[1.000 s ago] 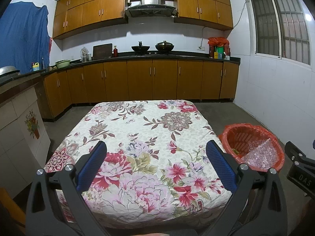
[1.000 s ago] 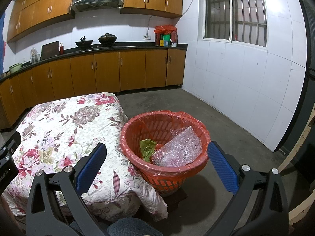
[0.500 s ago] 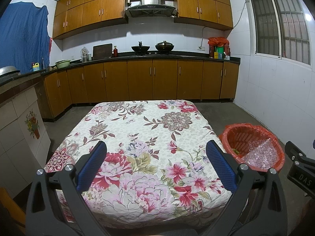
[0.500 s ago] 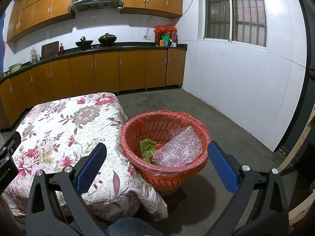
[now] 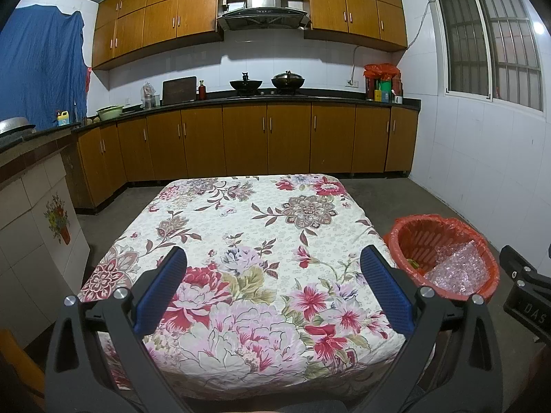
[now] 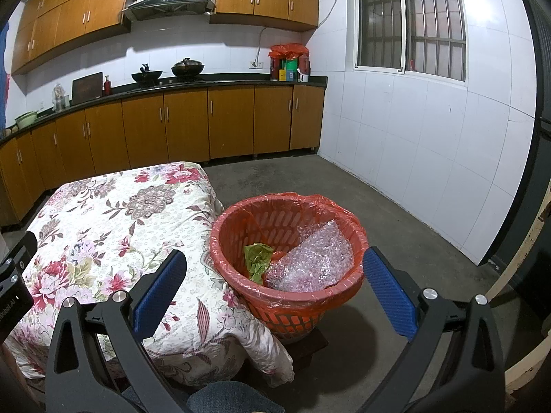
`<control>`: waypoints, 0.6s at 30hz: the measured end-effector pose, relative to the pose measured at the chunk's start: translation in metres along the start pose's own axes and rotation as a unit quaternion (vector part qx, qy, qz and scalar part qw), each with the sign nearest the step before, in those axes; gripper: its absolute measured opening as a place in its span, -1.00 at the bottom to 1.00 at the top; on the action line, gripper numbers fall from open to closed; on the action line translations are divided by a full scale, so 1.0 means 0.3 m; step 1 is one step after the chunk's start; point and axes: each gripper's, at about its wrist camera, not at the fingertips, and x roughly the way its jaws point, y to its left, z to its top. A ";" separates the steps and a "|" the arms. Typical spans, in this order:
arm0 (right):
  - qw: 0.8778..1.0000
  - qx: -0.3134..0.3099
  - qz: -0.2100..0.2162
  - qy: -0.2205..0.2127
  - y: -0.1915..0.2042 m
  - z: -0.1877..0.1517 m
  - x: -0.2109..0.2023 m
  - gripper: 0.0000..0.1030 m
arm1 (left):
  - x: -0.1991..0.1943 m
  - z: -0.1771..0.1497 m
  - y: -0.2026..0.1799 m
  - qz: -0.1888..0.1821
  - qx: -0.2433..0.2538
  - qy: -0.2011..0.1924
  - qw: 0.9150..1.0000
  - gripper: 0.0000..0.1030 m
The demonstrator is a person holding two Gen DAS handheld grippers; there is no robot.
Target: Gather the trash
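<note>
An orange waste basket (image 6: 241, 278) lined with an orange bag stands on the floor at the table's right side. It holds a sheet of bubble wrap (image 6: 311, 258) and a green wrapper (image 6: 257, 258). The basket also shows in the left wrist view (image 5: 403, 241). My right gripper (image 6: 273, 287) is open and empty, held in front of the basket. My left gripper (image 5: 273, 287) is open and empty, held over the near part of the table with the floral cloth (image 5: 261, 227). No loose trash shows on the cloth.
Wooden kitchen cabinets (image 5: 268, 144) and a counter with pots run along the back wall. A white tiled wall (image 6: 430, 137) with a window stands to the right. Bare concrete floor (image 6: 396, 223) lies around the basket. A tiled counter (image 5: 31, 213) stands to the left.
</note>
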 end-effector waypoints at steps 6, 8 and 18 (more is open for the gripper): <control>1.000 0.000 0.000 0.000 0.001 0.000 0.000 0.97 | 0.000 0.000 0.000 0.000 0.000 0.000 1.000 0.92; 1.000 0.000 0.000 0.000 0.001 -0.001 -0.001 0.97 | -0.001 0.000 -0.002 0.000 0.001 0.000 1.000 0.92; 1.000 0.000 0.001 0.001 0.002 0.001 0.000 0.97 | -0.001 -0.005 -0.002 -0.001 0.001 0.001 1.000 0.92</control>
